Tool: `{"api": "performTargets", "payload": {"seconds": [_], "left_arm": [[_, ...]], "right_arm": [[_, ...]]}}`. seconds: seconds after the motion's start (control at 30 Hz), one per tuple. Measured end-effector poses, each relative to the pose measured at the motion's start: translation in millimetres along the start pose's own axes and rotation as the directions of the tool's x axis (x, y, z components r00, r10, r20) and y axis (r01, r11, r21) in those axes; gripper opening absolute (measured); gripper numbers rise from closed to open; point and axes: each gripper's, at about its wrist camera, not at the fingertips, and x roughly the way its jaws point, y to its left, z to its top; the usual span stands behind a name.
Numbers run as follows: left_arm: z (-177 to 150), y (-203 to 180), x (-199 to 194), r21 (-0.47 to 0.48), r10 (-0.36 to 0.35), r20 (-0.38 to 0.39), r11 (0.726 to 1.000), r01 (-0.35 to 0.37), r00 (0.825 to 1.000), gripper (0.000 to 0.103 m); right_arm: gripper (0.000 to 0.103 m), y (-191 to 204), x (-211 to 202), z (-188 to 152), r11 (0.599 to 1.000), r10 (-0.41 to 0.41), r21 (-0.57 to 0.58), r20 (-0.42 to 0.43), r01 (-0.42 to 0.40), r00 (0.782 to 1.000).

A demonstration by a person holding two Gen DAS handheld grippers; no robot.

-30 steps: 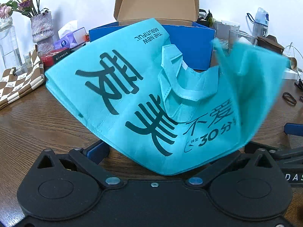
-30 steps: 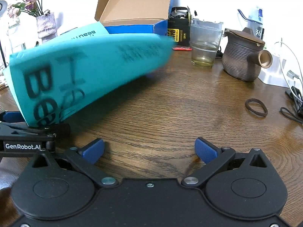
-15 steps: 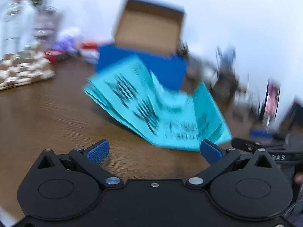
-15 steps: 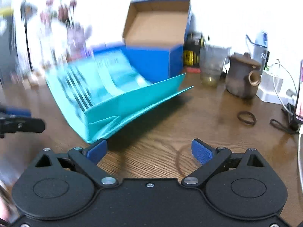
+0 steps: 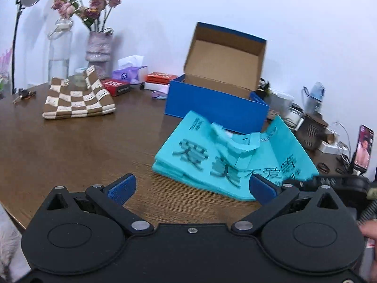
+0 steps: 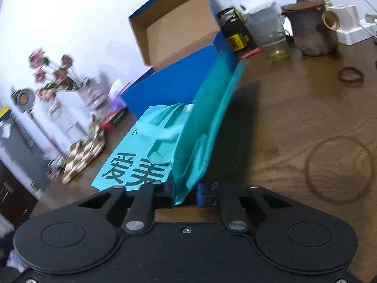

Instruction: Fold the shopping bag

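Teal shopping bag (image 5: 226,162) mid-counter before blue box (image 5: 212,106), half-folded. Right gripper (image 6: 186,194) jaws clenched on bag's corner; left gripper (image 5: 192,187) jaws released. Risk: raised flap springs back, thin fabric slipping.

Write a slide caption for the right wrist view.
Right tool pinches the teal shopping bag's edge, lifting one panel beside the blue box.

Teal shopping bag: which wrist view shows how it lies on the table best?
The left wrist view: the teal shopping bag lies whole, partly folded before the blue box, its right flap raised. The right wrist view shows it close and edge-on, the right gripper shut on its near edge.
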Motion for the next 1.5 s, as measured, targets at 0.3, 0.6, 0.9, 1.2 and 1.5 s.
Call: {"api": "performTargets", "payload": {"seconds": [0.3,0.6,0.9,1.2,1.5], "left_arm": [[-9,-40,43,0.007,-0.129,-0.1,0.991,0.13,0.987,0.103],[-41,-62,77,0.123,-0.045,-0.273,0.989,0.081,0.961,0.103],[-3,-65,76,0.201,-0.157,-0.212,0.959,0.2,0.965,0.103],[-5,-93,151,0.449,-0.055,-0.355,0.866,0.221,0.933,0.103],[-9,-70,148,0.351,-0.079,-0.45,0.9,0.258,0.889,0.103]], "right_arm": [[0.03,-47,-61,10,0.955,-0.112,-0.278,-0.034,0.098,0.993],[0.065,21,-119,-22,0.872,0.041,-0.48,0.275,0.1,0.96],[0.061,34,-4,-20,0.866,-0.142,-0.489,-0.039,0.105,0.989],[0.062,26,-16,-44,0.855,-0.155,-0.507,-0.043,0.112,0.987],[0.079,73,-45,-99,0.547,0.037,-0.837,0.035,0.009,0.999]]}}
